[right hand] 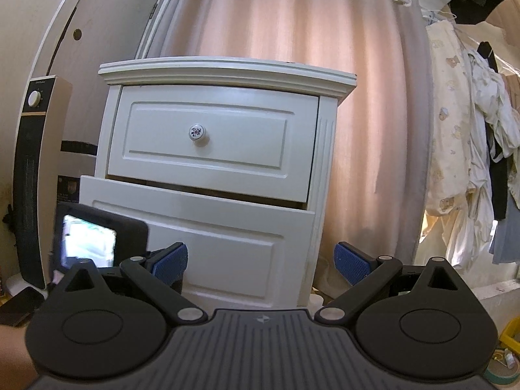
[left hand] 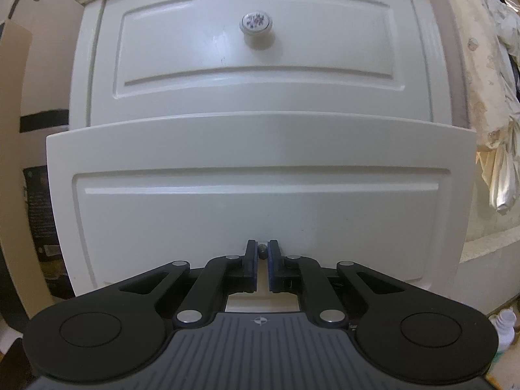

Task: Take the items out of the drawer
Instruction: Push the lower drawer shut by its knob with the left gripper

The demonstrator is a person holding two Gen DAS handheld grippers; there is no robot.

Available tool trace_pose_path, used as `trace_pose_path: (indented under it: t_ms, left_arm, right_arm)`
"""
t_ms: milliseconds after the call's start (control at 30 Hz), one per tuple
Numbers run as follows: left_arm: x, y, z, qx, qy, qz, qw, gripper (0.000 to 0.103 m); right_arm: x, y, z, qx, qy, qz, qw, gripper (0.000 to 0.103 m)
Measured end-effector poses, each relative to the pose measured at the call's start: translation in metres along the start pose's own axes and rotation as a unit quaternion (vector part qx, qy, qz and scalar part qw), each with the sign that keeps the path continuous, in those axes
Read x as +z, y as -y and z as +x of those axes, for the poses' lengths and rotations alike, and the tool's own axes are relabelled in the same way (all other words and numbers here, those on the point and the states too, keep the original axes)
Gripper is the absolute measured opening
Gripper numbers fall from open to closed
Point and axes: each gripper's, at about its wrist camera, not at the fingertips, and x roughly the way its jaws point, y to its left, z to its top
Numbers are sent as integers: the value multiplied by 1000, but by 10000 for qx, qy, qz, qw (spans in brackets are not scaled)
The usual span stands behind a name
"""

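Left wrist view: left gripper [left hand: 262,252] is clamped narrowly on the lower drawer's small knob [left hand: 262,249]; right gripper [right hand: 260,261] stands wide, holding nothing.

No lettering, label or number here can be read.

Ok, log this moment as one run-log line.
left gripper: shut on lower drawer's knob stud | lower drawer: partly out | right gripper: open, empty
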Motion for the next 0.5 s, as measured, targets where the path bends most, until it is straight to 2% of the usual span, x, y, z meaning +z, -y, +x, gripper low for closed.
trace_pose_path:
  t_ms: [233, 500]
  left_arm:
    - [0, 3, 32, 67, -122, 135, 9998, 6]
    - [5, 4, 48, 78, -235, -11, 9997, 5]
  right_arm:
    - [-3, 4, 13, 32, -110, 53, 9999, 103]
    - [-6, 8, 22, -3, -199, 99, 9998, 103]
